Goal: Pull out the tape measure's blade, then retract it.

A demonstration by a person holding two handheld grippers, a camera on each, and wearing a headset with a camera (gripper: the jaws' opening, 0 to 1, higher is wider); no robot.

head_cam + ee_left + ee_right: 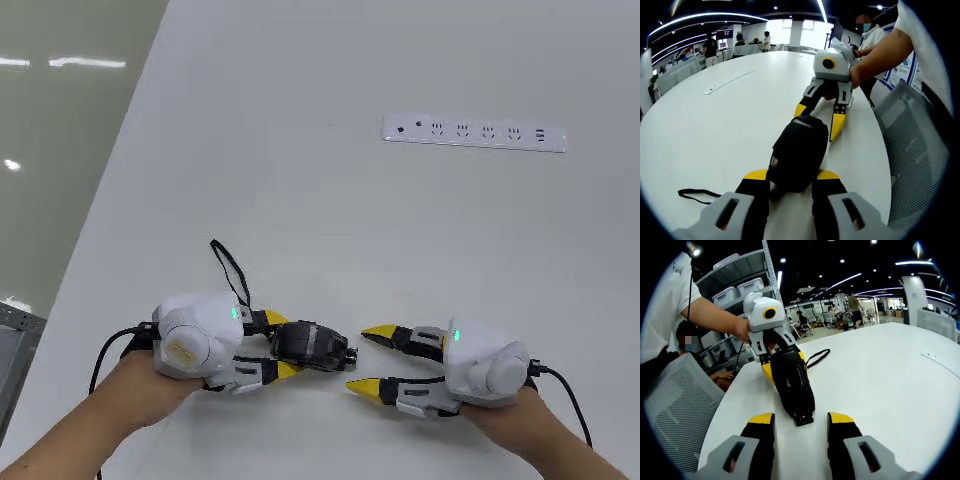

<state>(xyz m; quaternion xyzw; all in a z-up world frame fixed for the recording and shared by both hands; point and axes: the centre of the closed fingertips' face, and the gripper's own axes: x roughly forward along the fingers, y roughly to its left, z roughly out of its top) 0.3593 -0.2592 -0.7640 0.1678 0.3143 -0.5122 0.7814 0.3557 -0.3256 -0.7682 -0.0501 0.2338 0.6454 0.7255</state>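
- The tape measure, a black case, sits low and left of centre in the head view. It is clamped between the jaws of the left hand-held gripper, at or just over the white surface; I cannot tell whether it rests there.
- Its black strap loops away toward the upper left.
- The right hand-held gripper, low and right of centre, has its jaws spread wide and holds nothing. Its yellow tips point at the nose of the case, near it but not touching.
- No blade shows outside the case, so the pull looks not yet begun. This reads as the approach to the blade's end.
- The next move calls for the right jaws to close on the small tab at the nose, then draw away to the right. The left hand-held gripper must keep the case firm. The tab is small, so alignment matters.
- A power strip lies well apart, upper right.
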